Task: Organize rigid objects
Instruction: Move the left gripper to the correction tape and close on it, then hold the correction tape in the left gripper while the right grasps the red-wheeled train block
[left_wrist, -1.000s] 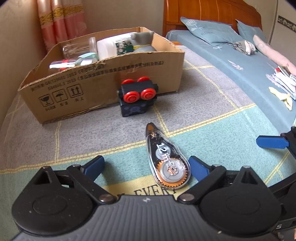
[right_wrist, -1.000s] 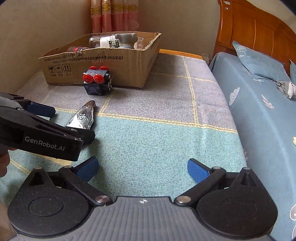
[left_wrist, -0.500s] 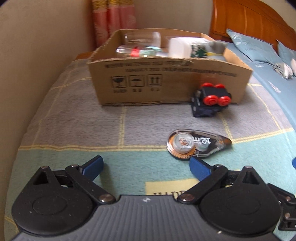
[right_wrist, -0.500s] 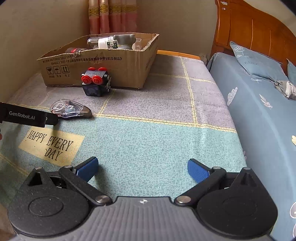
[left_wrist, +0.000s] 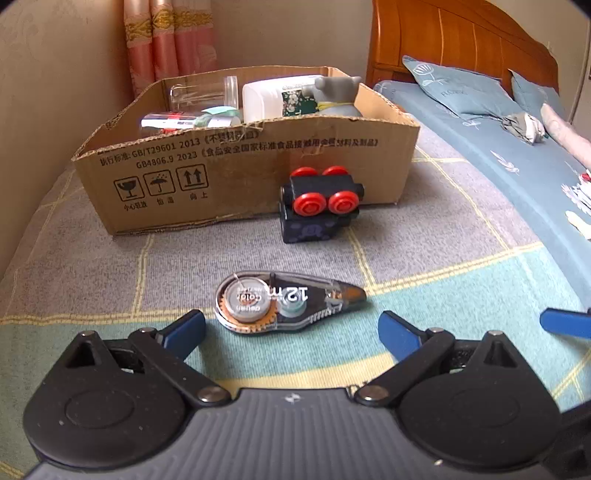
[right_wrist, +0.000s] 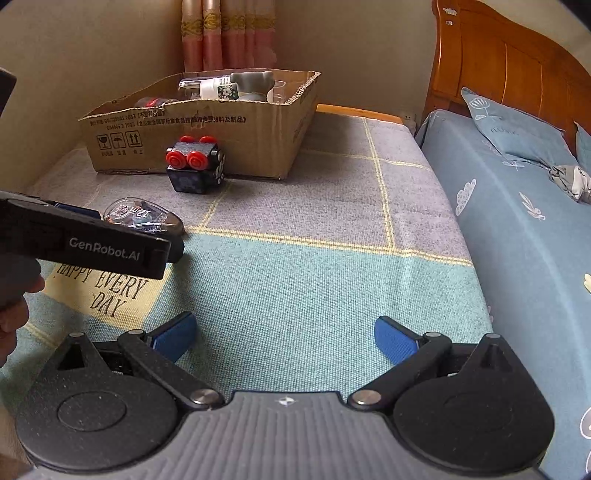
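A clear correction tape dispenser (left_wrist: 284, 301) (right_wrist: 142, 215) lies flat on the blanket, its tip pointing right. My left gripper (left_wrist: 291, 330) is open, low over the blanket, with the dispenser just ahead of its blue fingertips. Behind it a black toy block with red wheels (left_wrist: 319, 203) (right_wrist: 195, 162) rests against the front wall of the cardboard box (left_wrist: 240, 158) (right_wrist: 207, 125). My right gripper (right_wrist: 284, 334) is open over bare teal blanket, holding nothing. One blue fingertip of it (left_wrist: 563, 323) shows at the right edge of the left wrist view.
The box holds a white bottle (left_wrist: 273, 98), a clear glass (left_wrist: 201, 94) and a grey figure (left_wrist: 338, 90). A blue-sheeted bed (right_wrist: 524, 221) with pillows and a wooden headboard (left_wrist: 454, 40) lies to the right. A wall and pink curtain (right_wrist: 218, 37) stand behind. A hand (right_wrist: 11, 314) grips the left tool.
My left gripper swung its view from side to side and now faces the box squarely; the dispenser lies across its front, closer between the fingertips. The right gripper stayed nearly still.
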